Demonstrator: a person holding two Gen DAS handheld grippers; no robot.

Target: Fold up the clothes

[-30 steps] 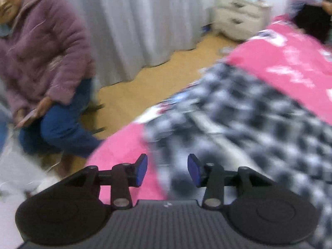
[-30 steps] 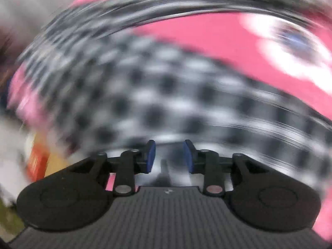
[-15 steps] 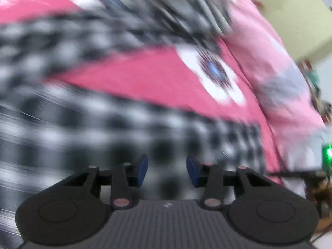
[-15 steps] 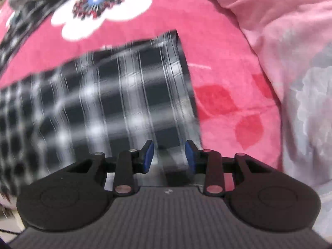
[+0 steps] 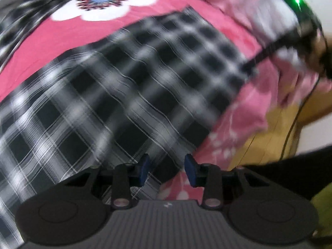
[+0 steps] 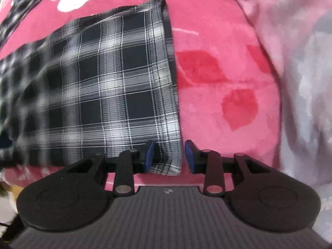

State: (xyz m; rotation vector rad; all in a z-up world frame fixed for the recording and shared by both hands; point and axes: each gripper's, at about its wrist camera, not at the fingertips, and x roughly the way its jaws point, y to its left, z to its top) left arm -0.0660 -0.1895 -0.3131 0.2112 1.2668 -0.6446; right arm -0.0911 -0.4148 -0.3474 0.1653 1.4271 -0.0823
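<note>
Left wrist view: heavily smeared by motion; the black-and-white checked garment [image 5: 128, 87] reads only as blurred squares, its far left part lost at the frame edge. Right wrist view: sharper near the hem, blurred at left. The garment lies flat on a pink blanket [image 6: 217, 51] with a white flower print [image 5: 103, 2], its hemmed edge running near to far. A paler pink quilt [image 6: 290, 41] sits to the right.

Left gripper [image 5: 167, 169]: jaws apart and just closing, over the garment's near edge, pads not visibly pressing on it. Right gripper [image 6: 169, 155]: jaws apart, just closing, the hem corner between them; left pad at the cloth, right pad clear of it.
</note>
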